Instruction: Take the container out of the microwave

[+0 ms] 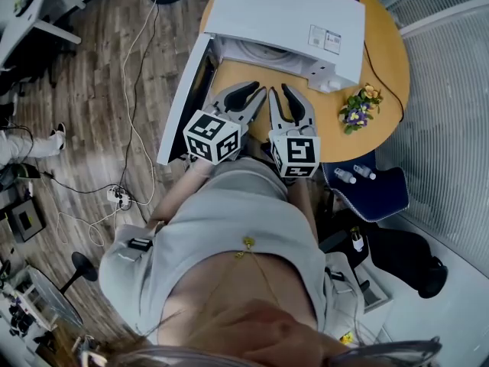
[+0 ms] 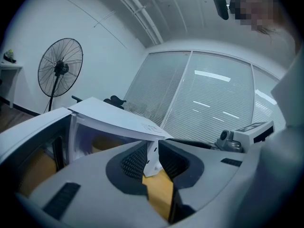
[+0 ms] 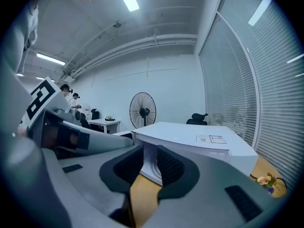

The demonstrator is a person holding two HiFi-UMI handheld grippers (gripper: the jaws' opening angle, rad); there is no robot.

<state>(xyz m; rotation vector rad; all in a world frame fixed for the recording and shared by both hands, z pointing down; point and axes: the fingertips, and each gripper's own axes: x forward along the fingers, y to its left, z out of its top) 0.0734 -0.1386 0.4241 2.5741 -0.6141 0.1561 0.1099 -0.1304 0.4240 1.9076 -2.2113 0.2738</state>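
Note:
A white microwave (image 1: 283, 14) stands on the round wooden table (image 1: 386, 44), its door (image 1: 183, 98) swung open to the left. A white round shape (image 1: 256, 50) shows in its cavity; I cannot tell whether it is the container. Both grippers hover side by side just in front of the opening. The left gripper (image 1: 262, 92) points at the cavity, jaws drawn to a thin slit with nothing between them. The right gripper (image 1: 280, 90) stands the same way. The left gripper view shows the microwave (image 2: 114, 118) beyond the left gripper (image 2: 153, 148). The right gripper view has the microwave (image 3: 190, 141) ahead of the right gripper (image 3: 149, 151).
A small bunch of flowers (image 1: 357, 107) lies at the table's right edge, and a black cord runs behind the microwave. A blue chair (image 1: 367, 193) with small bottles sits at the right. Cables and a power strip (image 1: 118, 196) lie on the floor. A standing fan (image 3: 142, 109) is behind.

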